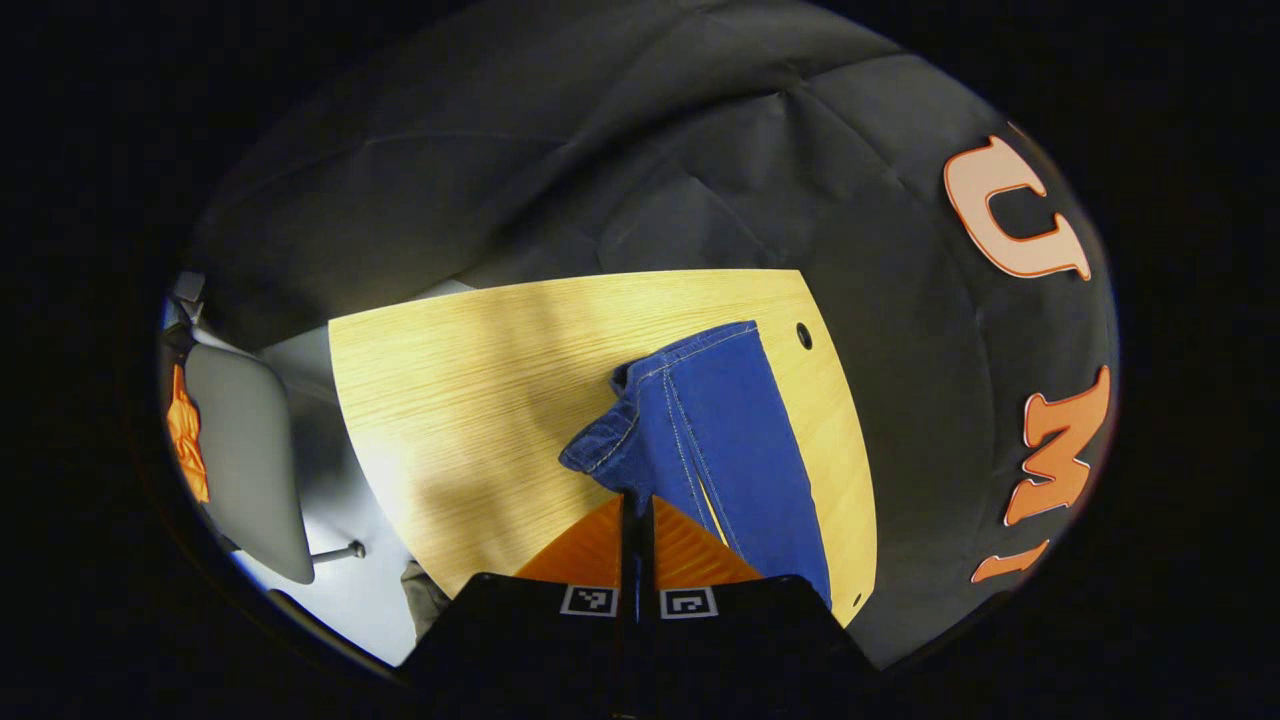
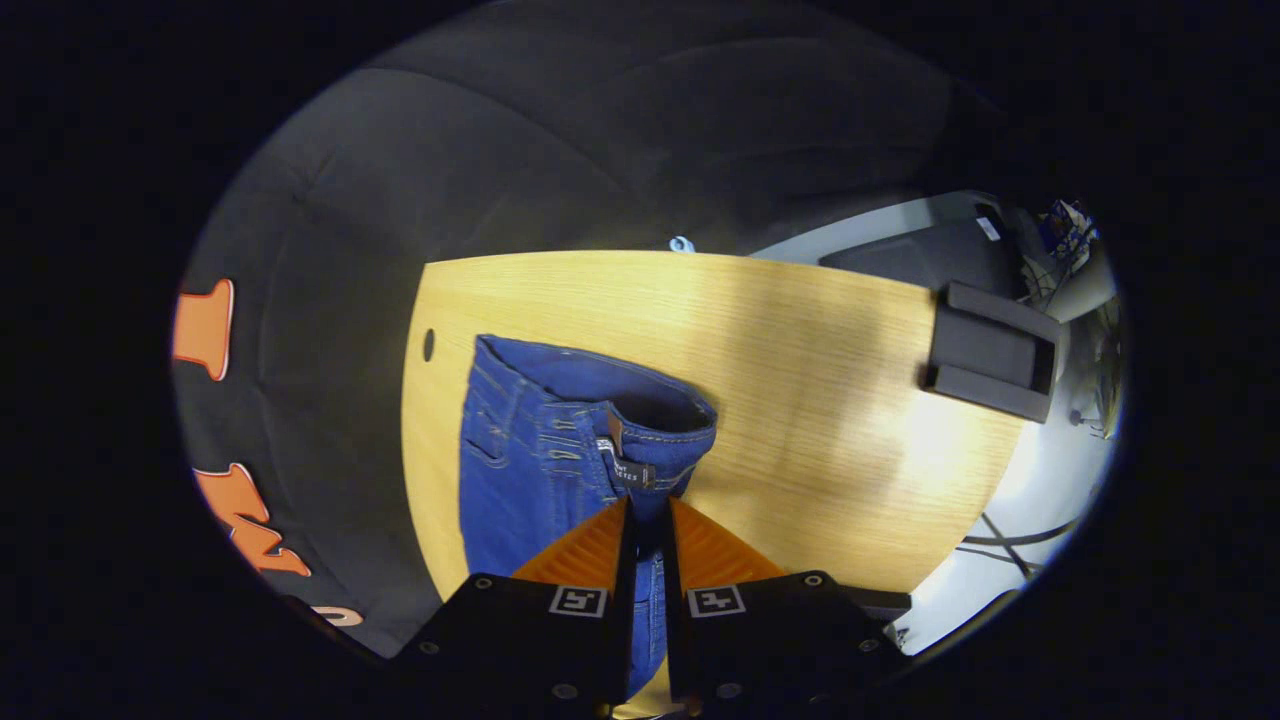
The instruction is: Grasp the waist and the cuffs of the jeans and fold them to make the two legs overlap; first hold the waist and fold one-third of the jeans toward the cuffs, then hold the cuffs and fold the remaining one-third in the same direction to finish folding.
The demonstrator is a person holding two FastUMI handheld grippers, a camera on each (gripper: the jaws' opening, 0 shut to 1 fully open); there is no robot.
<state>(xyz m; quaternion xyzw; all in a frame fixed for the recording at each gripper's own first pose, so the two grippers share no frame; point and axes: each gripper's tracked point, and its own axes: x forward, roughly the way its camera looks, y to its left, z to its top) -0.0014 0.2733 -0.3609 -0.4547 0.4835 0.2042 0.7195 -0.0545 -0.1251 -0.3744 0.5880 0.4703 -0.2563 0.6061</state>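
Note:
Blue jeans (image 1: pixel 715 420) lie along one side of the wooden table (image 1: pixel 470 400). In the left gripper view the cuff end (image 1: pixel 610 445) is lifted and bunched, and my left gripper (image 1: pixel 636 505) is shut on it, orange fingers (image 1: pixel 585 550) pressed together with denim between the tips. In the right gripper view the waist of the jeans (image 2: pixel 610 420) with its belt loops and inner label is raised, and my right gripper (image 2: pixel 648 510) is shut on the waistband, blue cloth running down between the orange fingers (image 2: pixel 710 550).
A round cable hole (image 1: pixel 804 335) (image 2: pixel 428 344) pierces the table near the jeans. A grey chair (image 1: pixel 250 450) with an orange cloth (image 1: pixel 186 435) stands beyond one end. A dark grey box (image 2: pixel 990 350) sits at the other table edge, with cables on the floor (image 2: pixel 1000 540).

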